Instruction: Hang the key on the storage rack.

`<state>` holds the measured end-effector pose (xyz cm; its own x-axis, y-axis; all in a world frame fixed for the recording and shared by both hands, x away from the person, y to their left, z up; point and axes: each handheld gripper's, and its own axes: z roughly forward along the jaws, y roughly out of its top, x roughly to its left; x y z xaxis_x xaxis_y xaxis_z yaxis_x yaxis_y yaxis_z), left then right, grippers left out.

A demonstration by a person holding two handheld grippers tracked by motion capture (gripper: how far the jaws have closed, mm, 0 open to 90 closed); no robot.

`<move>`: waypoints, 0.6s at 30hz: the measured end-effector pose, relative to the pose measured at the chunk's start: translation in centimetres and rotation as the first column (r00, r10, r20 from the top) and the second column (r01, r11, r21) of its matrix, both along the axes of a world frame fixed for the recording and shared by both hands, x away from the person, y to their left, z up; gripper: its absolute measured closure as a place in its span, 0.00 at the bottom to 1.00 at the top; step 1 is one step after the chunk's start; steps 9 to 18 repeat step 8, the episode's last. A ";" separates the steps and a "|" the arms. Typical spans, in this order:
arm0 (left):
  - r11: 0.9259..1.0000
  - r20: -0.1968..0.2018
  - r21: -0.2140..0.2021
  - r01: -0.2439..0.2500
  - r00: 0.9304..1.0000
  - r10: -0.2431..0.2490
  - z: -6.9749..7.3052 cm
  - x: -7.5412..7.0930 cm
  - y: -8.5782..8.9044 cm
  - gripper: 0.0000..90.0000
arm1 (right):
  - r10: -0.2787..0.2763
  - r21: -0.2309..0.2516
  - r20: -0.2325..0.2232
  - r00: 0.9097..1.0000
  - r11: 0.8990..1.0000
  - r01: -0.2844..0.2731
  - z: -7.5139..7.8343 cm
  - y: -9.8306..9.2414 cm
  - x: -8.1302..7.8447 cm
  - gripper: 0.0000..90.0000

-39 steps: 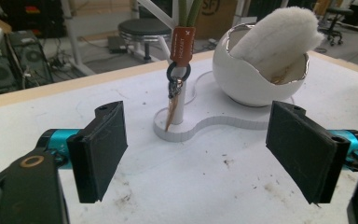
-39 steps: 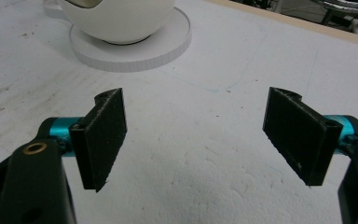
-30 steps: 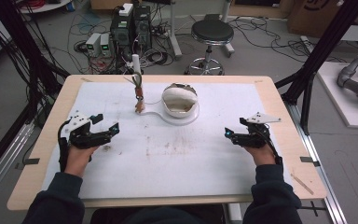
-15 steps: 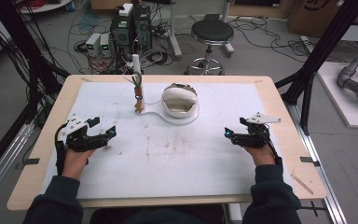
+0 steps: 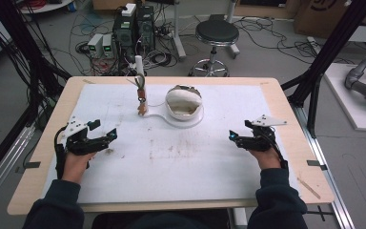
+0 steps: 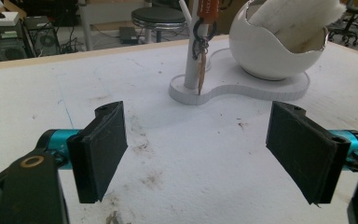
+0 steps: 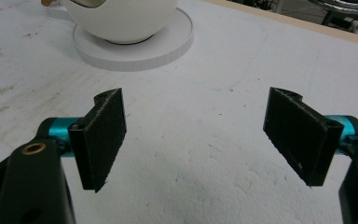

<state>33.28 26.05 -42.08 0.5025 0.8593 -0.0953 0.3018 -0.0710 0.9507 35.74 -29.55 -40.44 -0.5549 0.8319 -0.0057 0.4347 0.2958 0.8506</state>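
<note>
High view: left tongs point(image 5: 108, 137) low over the left side of the white tabletop point(image 5: 186, 167), right tongs point(image 5: 235, 139) over the right side, well apart from each other. Both point inward, neither pinching anything. White bowl point(image 5: 183, 101) with pale cloth point(image 5: 183, 98) inside sits on a flat white base point(image 5: 171, 120) at far centre; thin post point(image 5: 139, 86) with hanging key ring rises from the base's left lobe.

Left gripper view: left tongs point(image 6: 196, 154) spread wide, bare stained tabletop between jaws. Bowl point(image 6: 270, 51), cloth point(image 6: 298, 18) and post point(image 6: 193, 56) ahead, near but clear of the jaws.

Right gripper view: right tongs point(image 7: 196, 140) spread wide, nothing between them. Bowl point(image 7: 121, 18) on its base point(image 7: 135, 53) ahead at upper left, apart from the jaws.
</note>
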 end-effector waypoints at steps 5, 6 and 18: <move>1.000 -0.006 -0.004 -0.005 1.000 0.005 -0.1 0.1 0.0 0.22 | 0.001 0.003 -0.003 1.000 1.000 -0.001 -0.1 -0.1 0.1 0.24; 1.000 -0.006 -0.003 -0.006 1.000 0.006 -0.1 0.2 0.0 0.22 | -0.002 0.006 0.002 1.000 1.000 0.002 -0.1 -0.1 0.1 0.24; 1.000 -0.010 -0.001 -0.005 1.000 0.005 -0.1 0.2 0.0 0.22 | 0.000 0.006 0.001 1.000 1.000 0.000 -0.1 -0.2 0.2 0.24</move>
